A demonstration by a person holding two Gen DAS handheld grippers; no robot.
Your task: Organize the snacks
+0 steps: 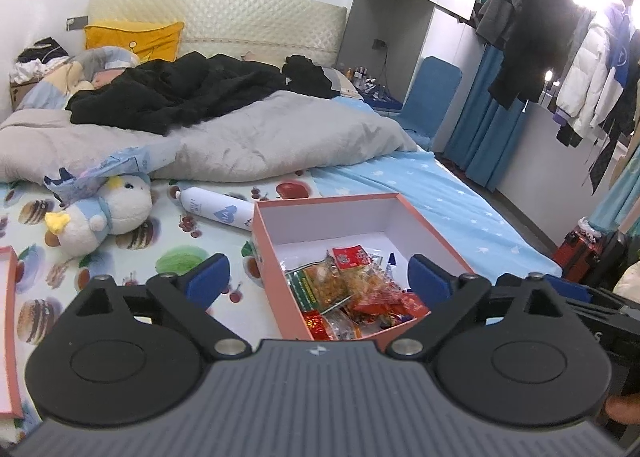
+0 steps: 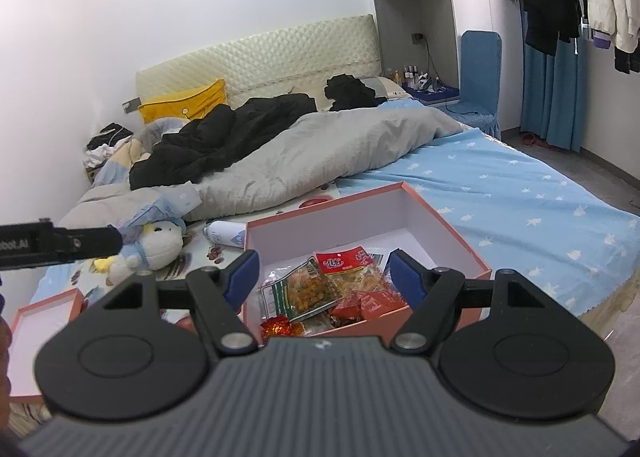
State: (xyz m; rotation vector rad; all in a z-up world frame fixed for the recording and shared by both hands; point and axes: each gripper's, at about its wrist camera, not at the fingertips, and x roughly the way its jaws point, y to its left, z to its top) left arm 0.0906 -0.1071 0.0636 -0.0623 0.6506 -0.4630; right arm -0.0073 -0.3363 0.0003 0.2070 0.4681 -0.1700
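A pink open box (image 1: 320, 203) with a white inside lies on the bed and holds several snack packets (image 1: 344, 285), red, orange and green. It also shows in the right wrist view (image 2: 360, 199) with the snack packets (image 2: 320, 289). My left gripper (image 1: 320, 277) is open and empty, hovering above the box's near end. My right gripper (image 2: 324, 273) is open and empty, also above the box's near end. The box lid (image 2: 44, 321) lies open side up at the left; its edge shows in the left wrist view (image 1: 10, 297).
A plush toy (image 1: 104, 213) and a white bottle (image 1: 218, 209) lie left of the box on the fruit-print cloth. A grey duvet (image 1: 260, 137) and black clothes (image 1: 180, 93) fill the bed's far half. Clothes hang on a rack (image 1: 560, 57) at right.
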